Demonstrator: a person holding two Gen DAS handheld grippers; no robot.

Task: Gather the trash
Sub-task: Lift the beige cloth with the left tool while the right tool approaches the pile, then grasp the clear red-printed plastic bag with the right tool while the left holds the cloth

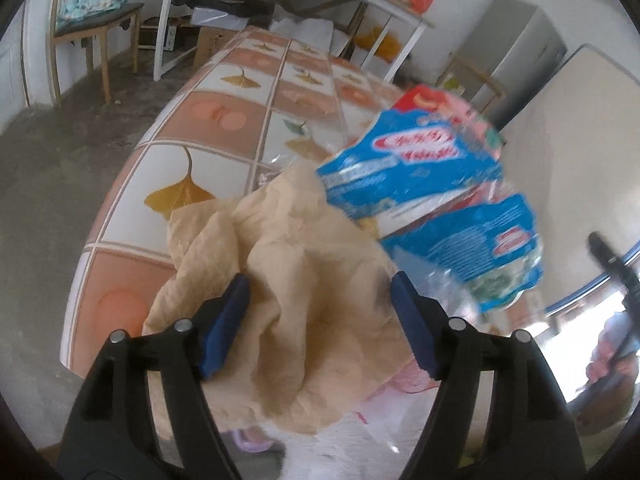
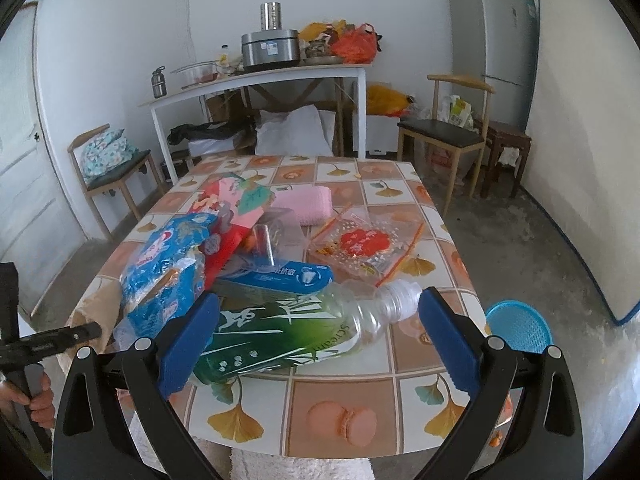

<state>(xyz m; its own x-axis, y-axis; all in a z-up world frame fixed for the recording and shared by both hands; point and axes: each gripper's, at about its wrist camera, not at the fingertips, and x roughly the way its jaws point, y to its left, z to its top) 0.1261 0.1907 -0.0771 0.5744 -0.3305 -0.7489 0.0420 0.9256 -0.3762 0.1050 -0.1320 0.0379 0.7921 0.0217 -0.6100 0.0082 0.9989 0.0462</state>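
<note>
My left gripper (image 1: 320, 308) is open, its blue pads (image 1: 226, 320) standing wide on either side of a crumpled beige cloth (image 1: 288, 280) at the table's near corner. A blue crinkled wrapper (image 1: 432, 188) sits just beyond it to the right. In the right wrist view, my right gripper (image 2: 320, 300) is open over a clear plastic bottle with a green label (image 2: 280, 336) lying on its side. Behind it lie the blue wrapper (image 2: 168, 264), a red and pink pack (image 2: 232, 216), a blue box (image 2: 288, 276) and a clear bag with red print (image 2: 368, 244).
The table (image 2: 340, 400) has a tiled orange and white cover. A pink towel (image 2: 304, 204) lies mid-table. A blue mesh basket (image 2: 520, 328) stands on the floor at the right. Chairs (image 2: 444, 136), a white side table (image 2: 256, 80) and a fridge (image 2: 492, 32) line the back wall.
</note>
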